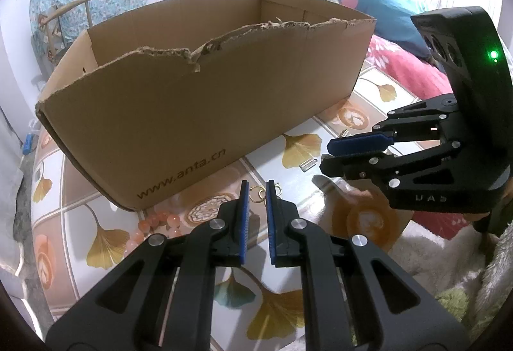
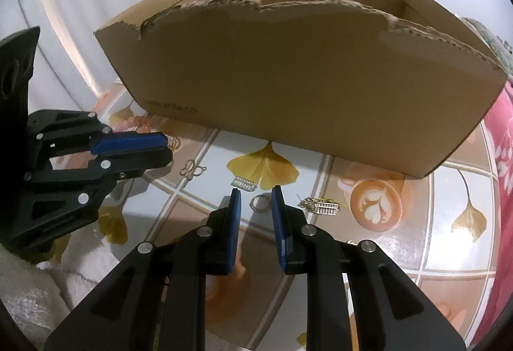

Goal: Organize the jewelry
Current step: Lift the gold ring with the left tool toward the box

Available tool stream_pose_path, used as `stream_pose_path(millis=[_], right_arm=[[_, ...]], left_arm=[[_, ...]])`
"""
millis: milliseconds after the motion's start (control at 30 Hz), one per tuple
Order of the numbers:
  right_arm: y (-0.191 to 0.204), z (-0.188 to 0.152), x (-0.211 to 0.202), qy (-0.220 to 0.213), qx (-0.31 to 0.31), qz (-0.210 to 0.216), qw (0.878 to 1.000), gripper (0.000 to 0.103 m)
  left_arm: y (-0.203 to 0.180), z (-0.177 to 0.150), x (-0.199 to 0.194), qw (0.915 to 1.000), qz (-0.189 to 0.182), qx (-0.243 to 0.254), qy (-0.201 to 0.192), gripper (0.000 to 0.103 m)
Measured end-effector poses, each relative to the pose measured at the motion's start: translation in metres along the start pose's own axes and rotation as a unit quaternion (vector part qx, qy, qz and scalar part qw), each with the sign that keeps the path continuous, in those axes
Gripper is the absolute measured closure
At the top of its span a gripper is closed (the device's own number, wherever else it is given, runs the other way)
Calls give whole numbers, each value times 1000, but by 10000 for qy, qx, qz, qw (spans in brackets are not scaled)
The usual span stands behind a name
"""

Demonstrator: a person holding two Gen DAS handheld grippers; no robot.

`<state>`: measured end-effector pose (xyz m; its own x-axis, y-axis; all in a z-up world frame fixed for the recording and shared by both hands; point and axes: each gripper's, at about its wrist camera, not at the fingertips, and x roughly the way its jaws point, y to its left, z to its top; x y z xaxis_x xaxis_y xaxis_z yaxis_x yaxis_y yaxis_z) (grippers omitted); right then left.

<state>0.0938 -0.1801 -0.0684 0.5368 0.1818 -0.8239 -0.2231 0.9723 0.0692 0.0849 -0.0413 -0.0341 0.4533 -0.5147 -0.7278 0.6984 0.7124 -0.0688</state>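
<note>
My right claw [image 2: 255,190] is open over the ring [image 2: 259,201] on the desk [image 2: 416,242]; left claw [image 1: 257,187] is open too. I should lower straight, close gently, then lift to the box [image 2: 288,68].

The left gripper [image 1: 257,187] is matte black plastic, with two long fingers faced by ridged blue pads [image 1: 244,216]. Round silver screw heads [image 1: 217,224] sit at the joints of its linked arms, and triangular cut-outs lighten the wide base. The right gripper [image 2: 255,193] is built the same way: black links, blue pads [image 2: 235,219], and silver screws [image 2: 309,229]. Seen from the left wrist camera, its body is a black housing [image 1: 465,39] with a glowing green light [image 1: 494,55], round dark openings, and faint grey letters [image 1: 431,198].
</note>
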Motion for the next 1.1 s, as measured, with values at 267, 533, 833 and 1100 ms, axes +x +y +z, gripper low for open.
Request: stream_pose_path(millis=[267,533,833,1100], right_arm=[[6,6,7,69,-140,-168,9997,83],[10,11,13,139,-199,-152,9996,91],[3,9,12,51,-106,-59,9999,91],[-3,3,-4,-148,-84,-9,9999,91]], left_arm=[[-1,2,3,10000,-11,-7,26,94],[-1,2,4,10000,-14,-8,28,94],[-3,2,4,10000,20,18,6,94],[-7,4,-5,9999,78,66,-91,94]])
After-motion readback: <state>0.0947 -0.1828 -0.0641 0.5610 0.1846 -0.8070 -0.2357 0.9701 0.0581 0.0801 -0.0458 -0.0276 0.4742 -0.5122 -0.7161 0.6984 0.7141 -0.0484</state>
